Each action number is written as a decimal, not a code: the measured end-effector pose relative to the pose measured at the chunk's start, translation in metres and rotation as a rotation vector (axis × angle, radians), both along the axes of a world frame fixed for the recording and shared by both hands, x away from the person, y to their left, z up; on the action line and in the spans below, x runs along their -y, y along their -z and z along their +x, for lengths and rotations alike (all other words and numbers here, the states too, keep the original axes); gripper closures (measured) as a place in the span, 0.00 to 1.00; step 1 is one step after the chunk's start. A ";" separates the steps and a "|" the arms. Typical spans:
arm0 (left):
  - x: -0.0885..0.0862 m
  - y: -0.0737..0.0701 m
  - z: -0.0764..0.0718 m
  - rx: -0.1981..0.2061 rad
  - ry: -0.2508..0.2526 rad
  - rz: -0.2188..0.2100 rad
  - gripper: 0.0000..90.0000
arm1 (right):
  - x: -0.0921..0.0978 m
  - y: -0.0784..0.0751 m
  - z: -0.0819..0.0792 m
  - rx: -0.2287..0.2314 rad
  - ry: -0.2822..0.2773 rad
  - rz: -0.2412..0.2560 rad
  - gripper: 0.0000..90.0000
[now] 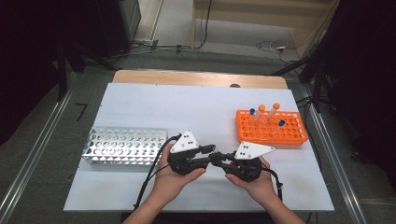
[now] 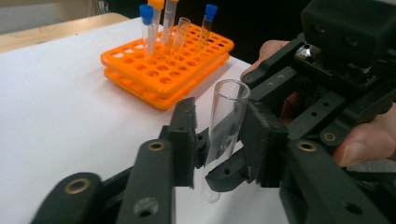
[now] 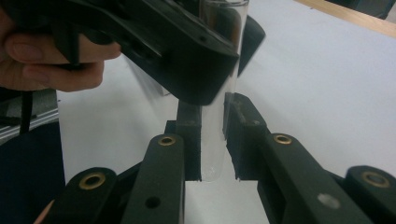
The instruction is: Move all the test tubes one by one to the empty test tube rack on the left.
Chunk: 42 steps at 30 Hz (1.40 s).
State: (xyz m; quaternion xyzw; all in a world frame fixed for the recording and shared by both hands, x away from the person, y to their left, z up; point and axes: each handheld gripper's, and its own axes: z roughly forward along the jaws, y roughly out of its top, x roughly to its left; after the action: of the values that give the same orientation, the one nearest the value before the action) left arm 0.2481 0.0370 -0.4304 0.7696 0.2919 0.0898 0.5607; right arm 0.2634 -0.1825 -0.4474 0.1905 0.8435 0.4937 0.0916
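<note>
Tube: clear glass test tube [image 2: 227, 122], uncapped, open mouth up, standing nearly upright between the two grippers at the front middle of the tabletop; its round bottom hangs just above the white surface.
Left gripper: left gripper [image 2: 219, 140] has its jaws on either side of the tube's middle; in the left gripper view a narrow gap shows beside the glass on the left, so I cannot tell whether it is clamped or only closing in.
Right gripper: right gripper [image 3: 212, 135] has its jaws closed on the tube's lower part, the pads pressed to the glass on both sides in the right gripper view.
Meeting point: in the high view the left gripper [image 1: 211, 150] and right gripper [image 1: 223, 157] point at each other, tips almost touching.
Hands: left hand [image 1: 175, 179] and right hand [image 1: 254, 182] come in from the near edge, each wrapped round its gripper.
Orange rack: orange rack [image 1: 289, 135] sits to the right and farther back, holding several tubes with blue and orange caps, plus one uncapped.
Metal rack: metal rack [image 1: 122, 145] lies to the left, well apart from the grippers.
Tabletop: white tabletop [image 1: 154, 100] with a wooden strip along its far edge.
</note>
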 end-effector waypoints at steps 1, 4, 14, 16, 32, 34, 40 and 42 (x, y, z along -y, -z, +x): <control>0.001 0.000 -0.001 0.000 -0.001 -0.001 0.77 | -0.001 0.000 0.000 -0.002 -0.001 -0.002 0.82; 0.002 0.000 -0.001 0.003 -0.002 0.000 0.80 | -0.002 0.000 -0.001 -0.002 -0.007 -0.005 0.82; 0.003 0.005 -0.001 0.027 -0.012 0.016 0.84 | -0.005 0.004 0.001 -0.027 -0.013 -0.009 0.82; 0.002 0.006 0.000 0.023 -0.012 0.014 0.84 | -0.006 0.005 0.001 -0.033 -0.013 -0.009 0.82; -0.014 0.001 0.000 0.044 -0.037 0.004 0.84 | 0.008 0.001 0.004 -0.001 0.032 0.043 0.43; -0.016 0.000 0.000 0.047 -0.043 0.004 0.84 | 0.013 0.000 0.005 0.004 0.047 0.054 0.38; -0.022 0.000 0.003 0.050 -0.064 0.004 0.84 | 0.031 -0.002 0.009 0.002 0.087 0.079 0.19; -0.025 -0.001 0.004 0.050 -0.072 0.006 0.84 | 0.036 -0.003 0.010 -0.005 0.100 0.085 0.15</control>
State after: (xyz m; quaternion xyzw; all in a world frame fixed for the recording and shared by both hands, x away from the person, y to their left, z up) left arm 0.2517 0.0616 -0.4298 0.7577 0.3050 0.1301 0.5621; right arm 0.2737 -0.2189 -0.4445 0.2377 0.8114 0.5233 0.1058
